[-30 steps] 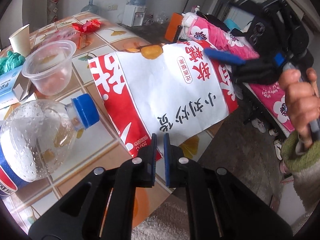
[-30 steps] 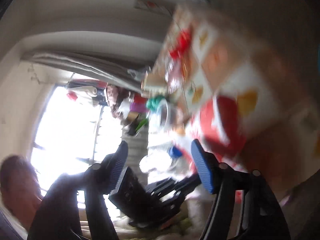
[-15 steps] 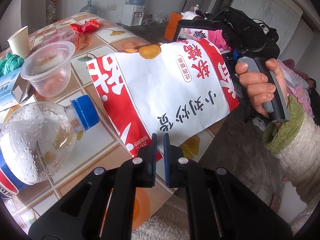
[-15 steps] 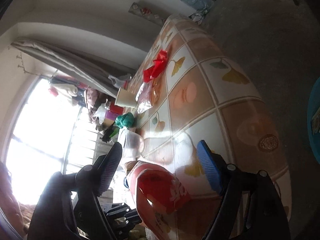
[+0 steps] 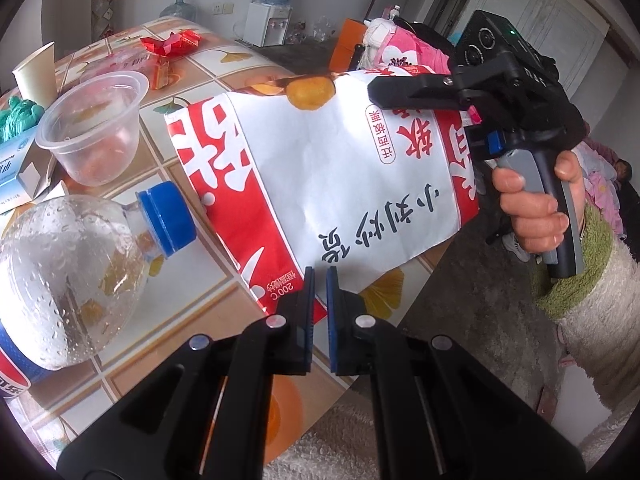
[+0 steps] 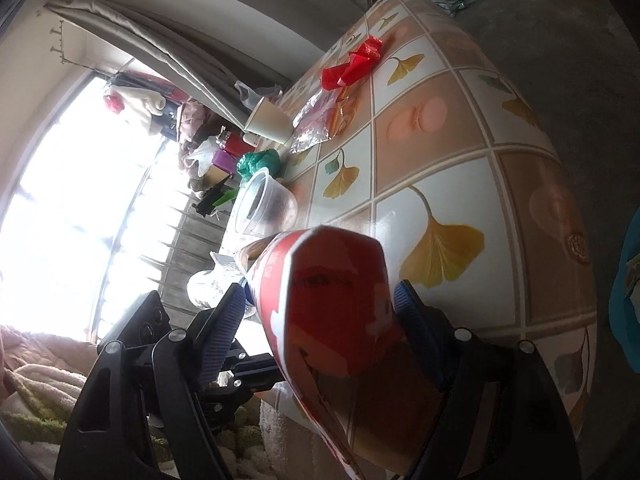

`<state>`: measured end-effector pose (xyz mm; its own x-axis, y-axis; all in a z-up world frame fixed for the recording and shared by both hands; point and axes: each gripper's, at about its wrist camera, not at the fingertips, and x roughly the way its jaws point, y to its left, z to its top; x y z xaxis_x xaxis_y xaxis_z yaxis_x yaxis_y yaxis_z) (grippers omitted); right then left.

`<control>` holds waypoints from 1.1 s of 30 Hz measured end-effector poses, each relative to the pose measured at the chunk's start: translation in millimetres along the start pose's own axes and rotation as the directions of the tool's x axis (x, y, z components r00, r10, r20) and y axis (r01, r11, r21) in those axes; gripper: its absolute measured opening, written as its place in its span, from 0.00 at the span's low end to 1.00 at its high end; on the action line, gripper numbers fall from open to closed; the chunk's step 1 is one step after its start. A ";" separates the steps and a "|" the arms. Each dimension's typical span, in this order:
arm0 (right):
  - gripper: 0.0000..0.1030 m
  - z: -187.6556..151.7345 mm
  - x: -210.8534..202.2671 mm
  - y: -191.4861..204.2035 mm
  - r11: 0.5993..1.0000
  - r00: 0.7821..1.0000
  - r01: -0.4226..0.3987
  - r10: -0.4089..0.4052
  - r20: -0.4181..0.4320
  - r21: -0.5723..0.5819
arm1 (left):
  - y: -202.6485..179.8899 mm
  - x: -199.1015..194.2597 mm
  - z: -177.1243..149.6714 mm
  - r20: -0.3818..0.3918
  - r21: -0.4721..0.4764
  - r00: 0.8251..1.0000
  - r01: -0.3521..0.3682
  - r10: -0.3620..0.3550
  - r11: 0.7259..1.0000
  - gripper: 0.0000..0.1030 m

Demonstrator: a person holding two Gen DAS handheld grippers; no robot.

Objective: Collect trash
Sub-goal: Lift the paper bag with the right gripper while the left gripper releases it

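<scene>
Left tool [image 5: 319, 280] pinched nearly closed on lower edge of red-white bag [image 5: 332, 176]. Right tool [image 6: 320, 300] spread wide around bag's opposite end, blue pads beside it, grip not certain. Bag lifted over desk [image 6: 460, 152] edge. Bottle [image 5: 80, 276], clear cup [image 5: 94, 128], paper cup [image 5: 36, 70], red wrapper [image 5: 170, 42] on desk.

Left gripper [image 5: 318, 300], lower centre, pinches the red-and-white paper bag [image 5: 332, 184]. Right gripper [image 5: 416, 92], upper right, straddles its far end. Plastic bottle [image 5: 80, 276] lies left.
</scene>
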<state>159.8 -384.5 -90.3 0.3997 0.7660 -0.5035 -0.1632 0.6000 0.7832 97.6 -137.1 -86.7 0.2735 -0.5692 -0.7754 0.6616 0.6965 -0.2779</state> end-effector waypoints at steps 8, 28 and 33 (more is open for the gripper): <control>0.54 -8.5 -11.3 14.3 0.998 0.997 0.054 -0.052 0.062 -0.034 | 6.9 0.4 0.9 0.003 -0.032 1.000 0.015 -0.015 0.999 0.03; 0.26 -44.6 -48.1 21.9 0.990 0.962 0.131 -0.140 0.236 0.053 | 24.0 -89.3 -4.6 0.199 -0.026 0.980 0.003 0.002 1.000 0.06; 0.26 -48.1 -52.7 21.4 0.988 0.950 0.110 -0.137 0.282 0.107 | 69.8 -116.1 37.6 0.228 -0.155 0.970 -0.048 0.083 0.987 0.19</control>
<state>91.8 -401.0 -64.6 0.6558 0.5806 -0.4825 -0.0203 0.6525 0.7576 138.3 -38.8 5.3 0.4796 -0.5937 -0.6461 0.5311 0.7825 -0.3248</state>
